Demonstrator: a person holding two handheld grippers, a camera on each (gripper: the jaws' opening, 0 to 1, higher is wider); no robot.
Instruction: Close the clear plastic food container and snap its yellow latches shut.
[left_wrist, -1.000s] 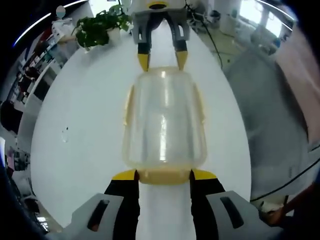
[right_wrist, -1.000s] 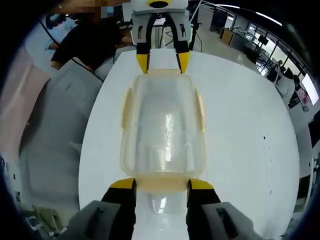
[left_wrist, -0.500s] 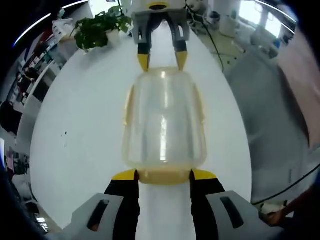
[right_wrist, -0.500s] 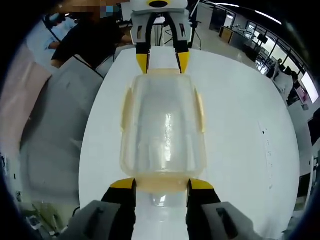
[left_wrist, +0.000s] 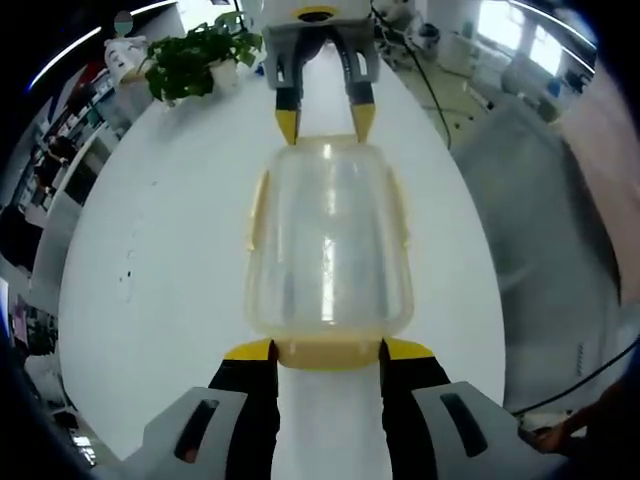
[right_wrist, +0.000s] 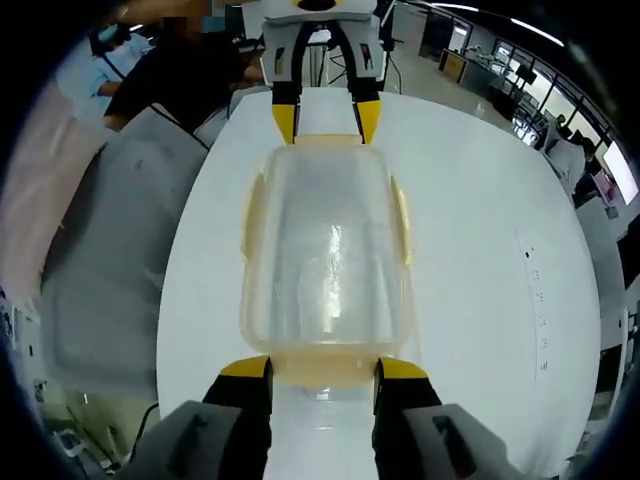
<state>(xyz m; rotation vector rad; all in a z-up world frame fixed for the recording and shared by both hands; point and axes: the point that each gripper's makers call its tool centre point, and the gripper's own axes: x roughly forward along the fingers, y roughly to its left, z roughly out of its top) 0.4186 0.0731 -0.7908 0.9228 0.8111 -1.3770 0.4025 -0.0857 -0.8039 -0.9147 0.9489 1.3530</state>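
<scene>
The clear plastic food container (left_wrist: 328, 240) is held lengthwise between both grippers over the white table (left_wrist: 150, 250). Its lid is on. My left gripper (left_wrist: 328, 350) is shut on the near yellow end latch (left_wrist: 328, 354). My right gripper (left_wrist: 323, 122) grips the far end. In the right gripper view the same container (right_wrist: 325, 260) runs from my right gripper (right_wrist: 323, 368), shut on its near end latch (right_wrist: 323, 372), to my left gripper (right_wrist: 325, 122) at the far end. The yellow side latches (left_wrist: 257, 210) (right_wrist: 402, 220) lie against the long walls.
A potted plant (left_wrist: 190, 60) stands at the table's far left end. Grey floor (left_wrist: 540, 220) and a black cable (left_wrist: 430, 90) lie beyond the table's right edge. A person in a dark top (right_wrist: 190, 80) stands past the table's far left corner in the right gripper view.
Both grippers keep their hold on the container's ends. Both views have drifted slightly over the table with the hands; the container has not moved between the jaws.
</scene>
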